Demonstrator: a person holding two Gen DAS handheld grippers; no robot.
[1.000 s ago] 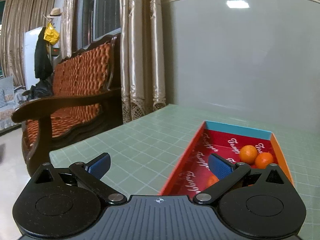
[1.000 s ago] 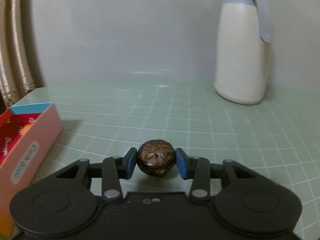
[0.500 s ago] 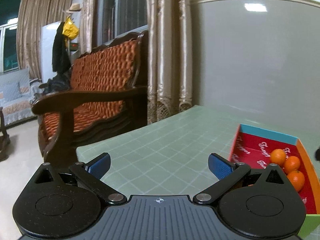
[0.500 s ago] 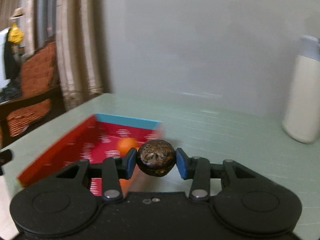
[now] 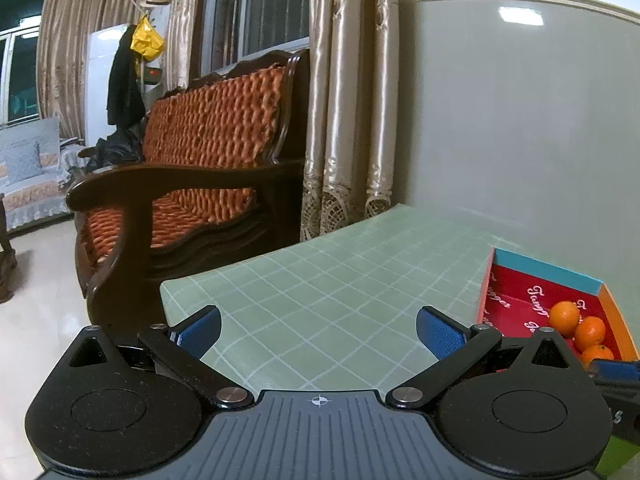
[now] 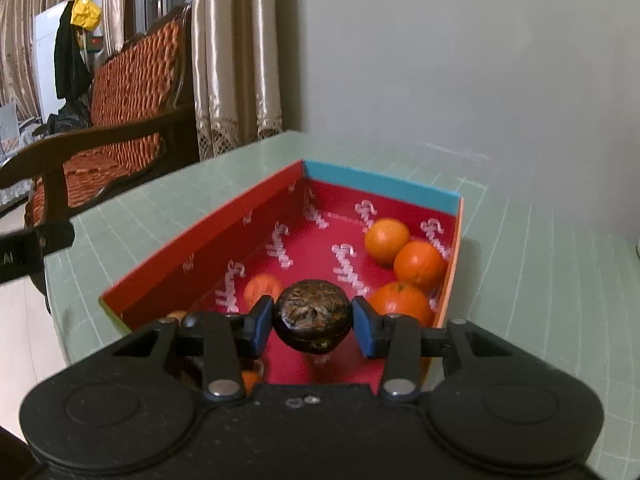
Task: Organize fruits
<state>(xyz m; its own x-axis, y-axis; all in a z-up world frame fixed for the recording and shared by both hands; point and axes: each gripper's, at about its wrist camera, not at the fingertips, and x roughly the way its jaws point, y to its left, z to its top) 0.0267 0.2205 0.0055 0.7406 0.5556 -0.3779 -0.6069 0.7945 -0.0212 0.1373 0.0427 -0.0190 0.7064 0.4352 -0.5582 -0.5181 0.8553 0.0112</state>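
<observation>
Dark fruit (image 6: 312, 317): round, brown-black and mottled, with a flat patterned top; held above the near end of the box, not yet set down. What kind of fruit it is I cannot tell.
Right gripper (image 6: 312, 322): pinching the dark fruit between its two blue pads, one on each side.
Box (image 6: 204, 236): open, red inside with white script, a blue far wall and an orange right wall; it lies on the green gridded table (image 6: 540, 248).
Oranges (image 6: 418, 266): three bunched against the right wall toward the far end, touching one another. A fourth orange (image 6: 263, 286) lies alone nearer the left wall, just behind the left pad. More orange shows under the gripper at the near end, too hidden to count.
Left gripper (image 5: 318, 330): spread wide and holding nothing, over bare table to the left of the box.
Done: several oranges already lie in the box.
In hand: judging by its place, the dark fruit is about to go in; the red floor straight below it looks free.
Left: lower and let go. Whether more fruit waits outside the box cannot be seen in either view.
Surroundings: a wooden bench (image 5: 208, 168) with orange cushions beside the table, curtains (image 5: 352, 112) behind it, a grey wall (image 5: 520, 128) at the back.
</observation>
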